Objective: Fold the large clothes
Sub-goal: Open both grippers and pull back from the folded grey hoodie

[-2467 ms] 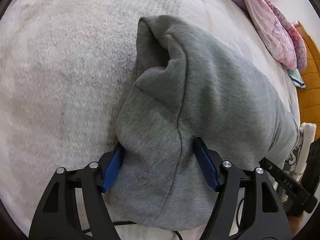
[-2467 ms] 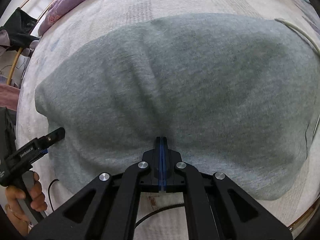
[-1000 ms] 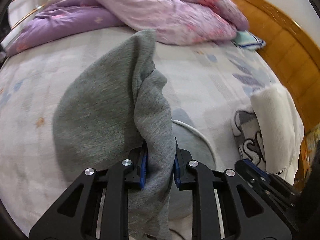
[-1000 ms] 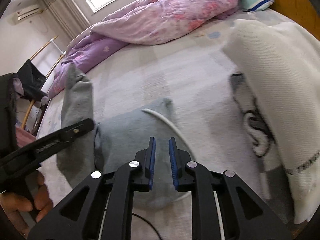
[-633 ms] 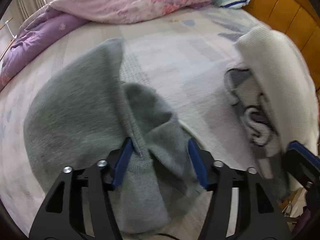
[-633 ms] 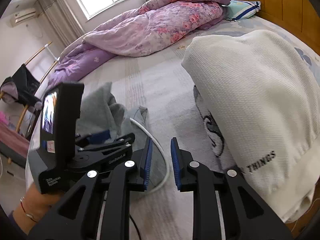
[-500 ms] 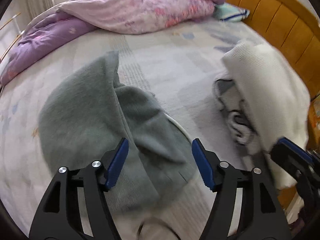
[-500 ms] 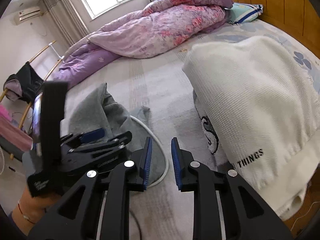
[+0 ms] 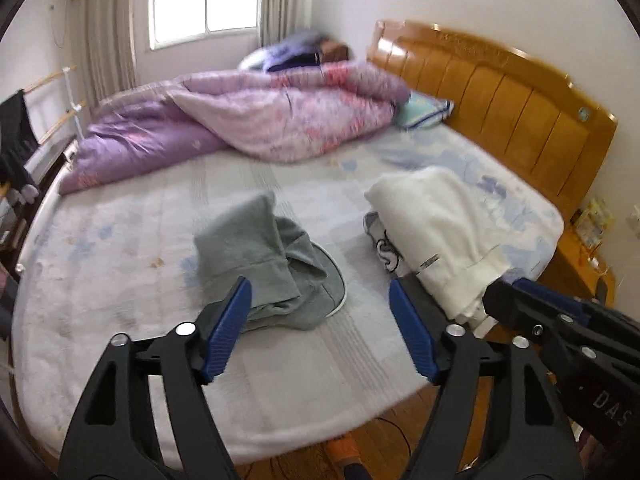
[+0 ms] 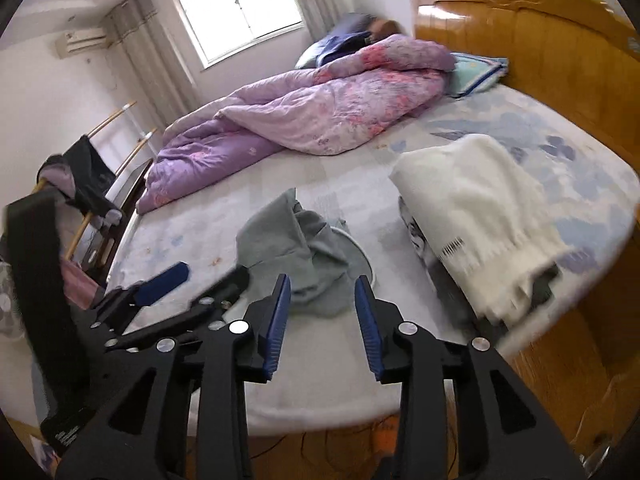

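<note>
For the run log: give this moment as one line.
left gripper: open, empty | right gripper: open, empty | grey garment: folded on bed | white garment: beside it

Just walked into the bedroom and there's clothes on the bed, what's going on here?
A person with a gripper in each hand is folding clothes on the bed. The grey garment lies bunched, only roughly folded, near the front edge, let go. The left gripper and right gripper have both just been opening and are empty, above the bed. A pile topped by a white garment sits beside the grey one, toward the headboard. A purple duvet is heaped at the far side.
</note>
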Demonstrator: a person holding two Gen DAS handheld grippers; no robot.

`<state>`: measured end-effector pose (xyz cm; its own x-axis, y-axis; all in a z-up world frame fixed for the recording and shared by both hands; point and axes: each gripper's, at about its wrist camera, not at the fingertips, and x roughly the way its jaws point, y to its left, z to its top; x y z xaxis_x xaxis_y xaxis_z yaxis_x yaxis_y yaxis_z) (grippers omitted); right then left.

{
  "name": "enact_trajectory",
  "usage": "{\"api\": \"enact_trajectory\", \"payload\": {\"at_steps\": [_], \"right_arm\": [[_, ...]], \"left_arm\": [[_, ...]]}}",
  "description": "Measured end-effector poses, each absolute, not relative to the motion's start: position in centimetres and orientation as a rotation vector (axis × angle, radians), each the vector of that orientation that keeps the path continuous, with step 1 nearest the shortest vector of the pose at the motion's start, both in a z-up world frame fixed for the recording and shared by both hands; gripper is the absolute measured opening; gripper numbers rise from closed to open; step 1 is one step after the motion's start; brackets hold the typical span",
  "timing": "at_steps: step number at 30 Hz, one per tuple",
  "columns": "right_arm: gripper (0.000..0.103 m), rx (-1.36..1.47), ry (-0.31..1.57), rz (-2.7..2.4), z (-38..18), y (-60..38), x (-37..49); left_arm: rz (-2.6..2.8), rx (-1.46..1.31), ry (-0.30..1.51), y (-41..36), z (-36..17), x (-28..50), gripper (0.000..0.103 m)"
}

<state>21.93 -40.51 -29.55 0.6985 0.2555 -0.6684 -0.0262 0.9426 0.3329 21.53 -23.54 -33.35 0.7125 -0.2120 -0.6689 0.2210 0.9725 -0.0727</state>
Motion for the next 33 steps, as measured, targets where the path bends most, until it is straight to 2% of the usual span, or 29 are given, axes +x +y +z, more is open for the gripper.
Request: {"api": "enact_trajectory", "payload": {"at_steps": [6,10,15,20,28,33], "right_arm": [[0.042,0.311,0.731,0.133,-25.9,-40.1,19.8],[0.047,0.31,0.748,0.147,-26.8,-39.6,21.1],[0.051,0.296,0.808,0.171,-31.0,-39.5,24.4],[0.051,0.285,0.889,0.207,-36.6,-39.4,28.2],[0.051,0.341,0.987,0.27,-44.4,-38.2,33.7],[0.051,0.383,1.023,0.27,-47.7,-36.1,37.6]], "left_arm": [[-0.231,0.014,0.714,-22.3,-29.5,17.9,0.077],[-0.194,0.034,0.72,-22.6,-29.7,18.2,0.081],[-0.127,0.016,0.821,-22.4,-34.2,21.7,0.081],[0.006,-0.025,0.91,-20.0,-39.6,26.0,0.082],[0.111,-0.288,1.027,-12.8,-47.3,32.2,0.082],[0.145,-0.338,1.066,-9.1,-50.4,36.7,0.082]]}}
